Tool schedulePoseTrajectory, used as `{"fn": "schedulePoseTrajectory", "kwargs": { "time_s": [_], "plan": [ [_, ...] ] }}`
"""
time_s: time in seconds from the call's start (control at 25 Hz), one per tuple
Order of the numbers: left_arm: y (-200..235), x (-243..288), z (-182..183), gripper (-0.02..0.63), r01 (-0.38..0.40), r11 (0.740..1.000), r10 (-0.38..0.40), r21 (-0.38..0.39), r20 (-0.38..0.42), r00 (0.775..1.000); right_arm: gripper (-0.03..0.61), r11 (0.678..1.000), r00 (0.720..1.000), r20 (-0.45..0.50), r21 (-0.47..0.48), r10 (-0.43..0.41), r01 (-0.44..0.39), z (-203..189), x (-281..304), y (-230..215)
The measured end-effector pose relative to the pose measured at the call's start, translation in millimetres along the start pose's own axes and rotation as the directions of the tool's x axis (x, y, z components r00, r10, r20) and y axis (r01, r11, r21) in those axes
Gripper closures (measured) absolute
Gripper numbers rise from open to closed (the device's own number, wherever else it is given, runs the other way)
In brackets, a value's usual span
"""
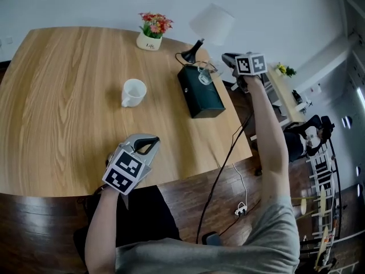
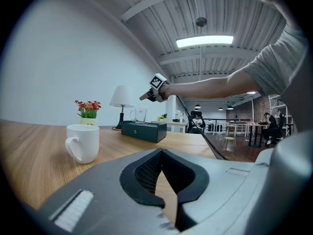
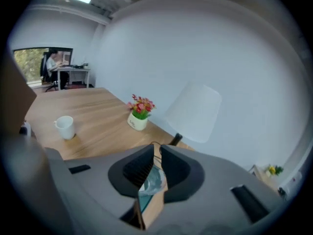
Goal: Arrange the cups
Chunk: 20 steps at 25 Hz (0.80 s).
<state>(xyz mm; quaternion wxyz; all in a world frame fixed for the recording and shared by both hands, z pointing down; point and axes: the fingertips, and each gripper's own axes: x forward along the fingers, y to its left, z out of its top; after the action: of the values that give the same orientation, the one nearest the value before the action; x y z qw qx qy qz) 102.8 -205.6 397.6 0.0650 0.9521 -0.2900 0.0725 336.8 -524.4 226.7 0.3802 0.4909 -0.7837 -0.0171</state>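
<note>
A white mug [image 1: 134,92] [image 2: 83,142] [image 3: 65,127] stands upright on the wooden table [image 1: 63,107], its handle turned left. A clear glass cup [image 1: 205,76] [image 2: 139,115] sits on top of a dark green box [image 1: 202,99] [image 2: 144,130]. My right gripper [image 1: 226,58] [image 2: 144,97] [image 3: 157,148] hovers just above and to the right of the glass, apart from it, jaws slightly open; the glass [image 3: 151,182] shows through the gap below. My left gripper [image 1: 153,143] [image 2: 160,153] rests low near the table's front edge, shut and empty.
A white-shaded lamp [image 1: 211,24] [image 3: 193,112] stands behind the box, and a flower pot [image 1: 153,33] [image 3: 139,114] sits at the table's far edge. A black cable [image 1: 219,170] runs off the right edge to the floor. Office desks and seated people are beyond.
</note>
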Motion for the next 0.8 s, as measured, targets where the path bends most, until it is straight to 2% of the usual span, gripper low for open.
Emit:
{"fn": "schedulePoseTrajectory", "kwargs": {
  "time_s": [0.12,0.24,0.4,0.52,0.64,0.8],
  "plan": [
    [0.4,1.4,1.2,0.604,-0.001,1.0,0.001,0.0,0.001,1.0,0.517,0.989,0.993,0.111,-0.147,0.046,-0.029,29.1,-23.2,46.6],
    [0.9,2.2,1.1,0.604,-0.001,1.0,0.001,0.001,-0.001,1.0,0.515,0.955,0.983,0.13,-0.285,0.126,-0.085,34.4,-40.6,107.9],
    [2.1,2.3,-1.4,0.604,-0.003,1.0,0.003,0.005,-0.007,1.0,0.515,0.895,0.973,0.072,-0.412,0.22,-0.172,12.9,-48.5,185.6],
    [2.7,5.0,-4.1,0.604,-0.002,1.0,0.002,0.01,-0.014,1.0,0.515,0.857,0.961,0.004,-0.453,0.277,-0.245,-13.9,-46.2,228.5],
    [0.6,5.2,-2.8,0.604,0.005,1.0,-0.005,0.011,-0.014,1.0,0.514,0.816,0.948,-0.059,-0.494,0.313,-0.3,-34.7,-47.4,259.6],
    [-3.6,1.6,-3.1,0.604,0.014,1.0,-0.014,0.013,-0.016,1.0,0.512,0.777,0.941,-0.096,-0.541,0.325,-0.323,-40.0,-54.2,281.4]
  ]
}}
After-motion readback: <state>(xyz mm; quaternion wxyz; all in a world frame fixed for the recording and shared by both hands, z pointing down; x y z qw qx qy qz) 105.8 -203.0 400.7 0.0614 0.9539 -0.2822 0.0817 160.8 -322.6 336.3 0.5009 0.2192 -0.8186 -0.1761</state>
